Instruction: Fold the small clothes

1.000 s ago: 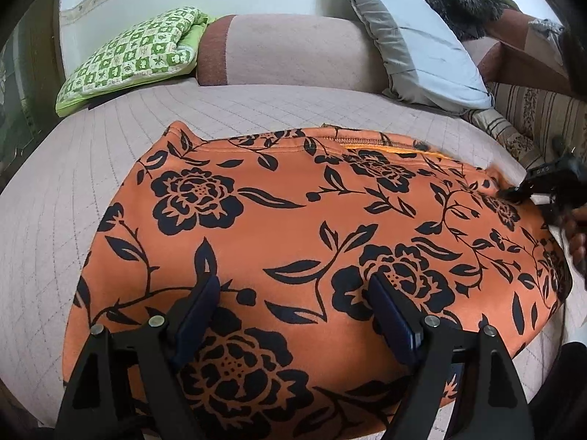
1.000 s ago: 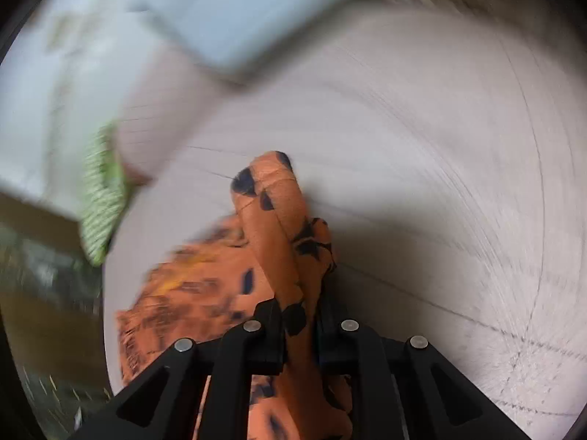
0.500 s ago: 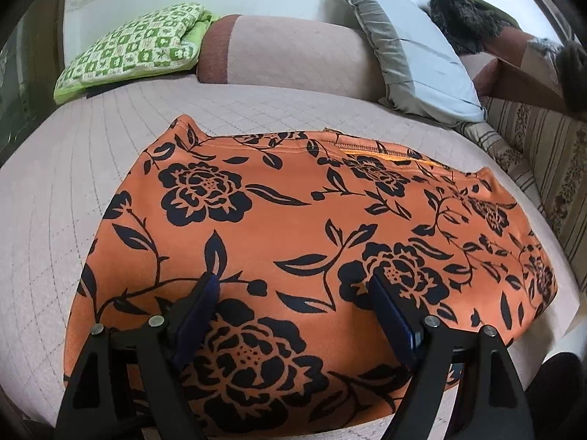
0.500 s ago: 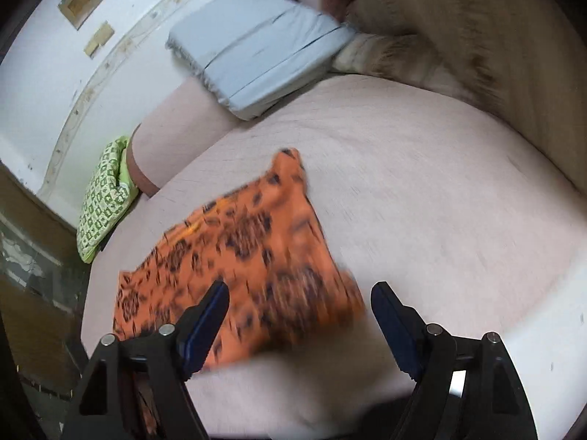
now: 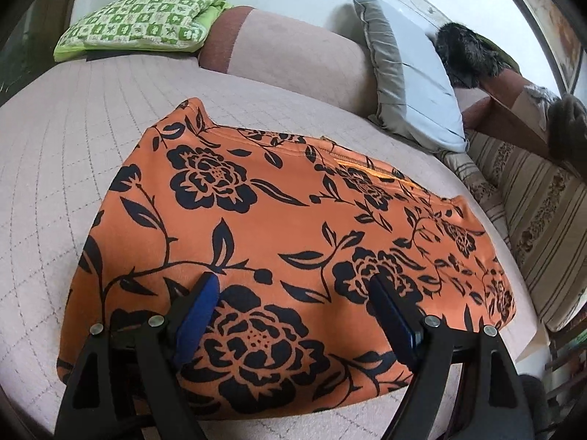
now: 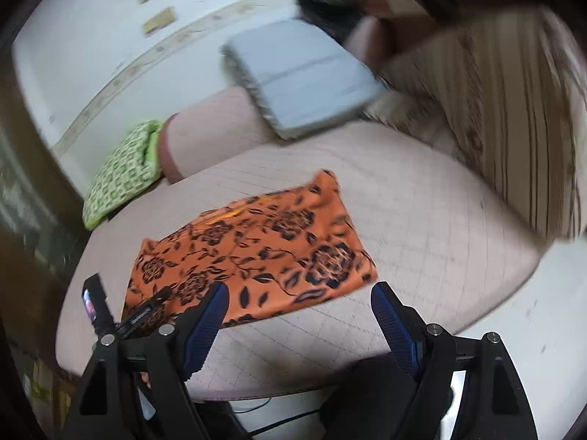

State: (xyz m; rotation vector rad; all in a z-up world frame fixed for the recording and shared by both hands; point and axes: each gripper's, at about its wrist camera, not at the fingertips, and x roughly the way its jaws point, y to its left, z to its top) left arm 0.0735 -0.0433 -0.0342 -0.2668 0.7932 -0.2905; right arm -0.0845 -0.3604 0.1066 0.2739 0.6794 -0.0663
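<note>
So the orange floral garment [image 5: 286, 227] is lying spread out flat on the pinkish quilted bed cover [image 5: 55, 183], filling most of the middle of the left wrist frame, with its stitched edge running along the top side toward the upper right. The left gripper [image 5: 293, 293] sits at the bottom of that frame with its jaws wide apart and nothing pinched between the blue pads [image 5: 200, 308], just cloth showing underneath in the gap. From the right wrist view the same garment [image 6: 253, 253] sits left of center, lying flat, one corner poking up toward the middle of the frame. The right gripper [image 6: 299, 300] is at the bottom with jaws spread wide, holding nothing; its left finger overlaps the garment's near edge in the picture, and the right finger is over bare cover. That frame is pretty smeared, so I can't really tell whether anything is touching the cloth. Lower left of that view you can see the left gripper's body [image 6: 110, 308] over the garment's left end. Up top there's a green checkered pillow [image 5: 139, 22] at upper left, a grey pillow [image 5: 411, 88] toward upper right, and a striped cushion [image 5: 532, 212] along the right edge.
</note>
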